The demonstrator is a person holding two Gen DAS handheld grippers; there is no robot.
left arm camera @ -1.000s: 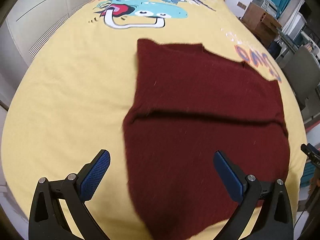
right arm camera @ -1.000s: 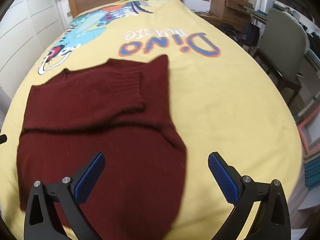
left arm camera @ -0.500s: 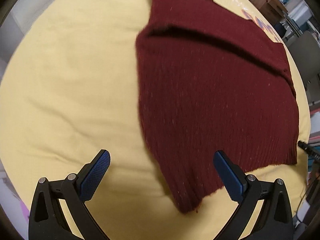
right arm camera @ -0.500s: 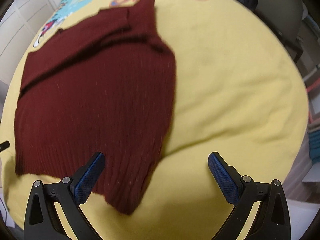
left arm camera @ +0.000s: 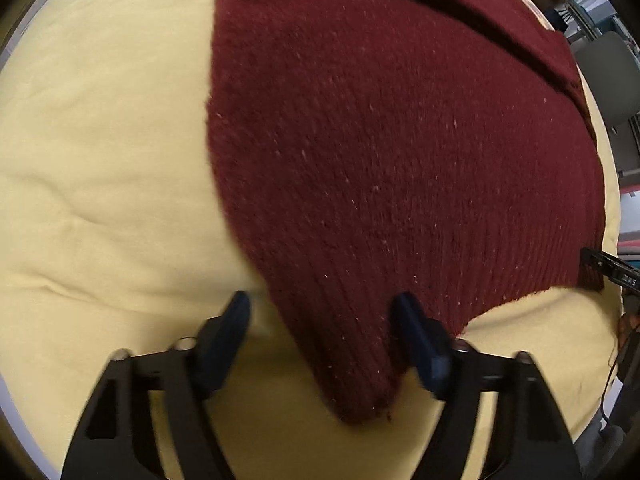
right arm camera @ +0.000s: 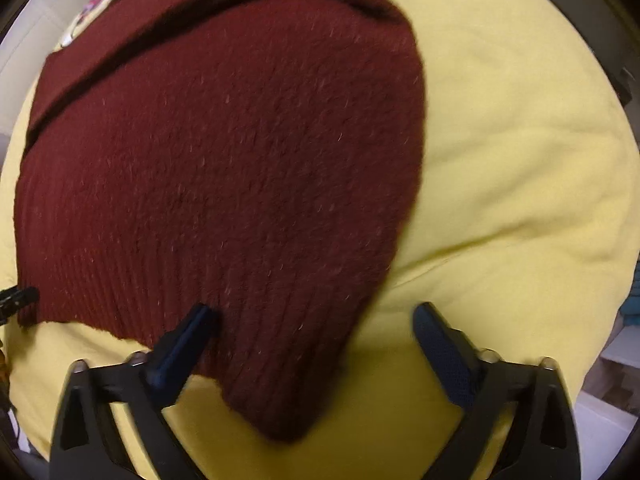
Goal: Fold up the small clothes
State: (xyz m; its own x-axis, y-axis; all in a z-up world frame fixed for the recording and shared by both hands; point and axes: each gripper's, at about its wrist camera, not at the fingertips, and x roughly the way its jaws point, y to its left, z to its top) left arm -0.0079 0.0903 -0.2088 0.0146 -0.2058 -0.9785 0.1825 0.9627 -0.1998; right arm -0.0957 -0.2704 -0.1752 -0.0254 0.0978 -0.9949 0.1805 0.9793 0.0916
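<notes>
Currently at the grasp step: both grippers sit over the sweater's (left arm camera: pixel 400 160) near hem corners. Left gripper (left arm camera: pixel 324 320) jaws have just been closing, half-wide, straddling the left corner, pads not yet pinching. Right gripper (right arm camera: pixel 316 324) jaws have also been closing, wider, straddling the right corner; one pad rests on the knit, no pinch. Sweater lies flat on the yellow bedspread (right arm camera: pixel 520 140), far part already folded over. Next move, I'd judge: finish closing on both corners, then lift the hem toward the sweater's far edge.
</notes>
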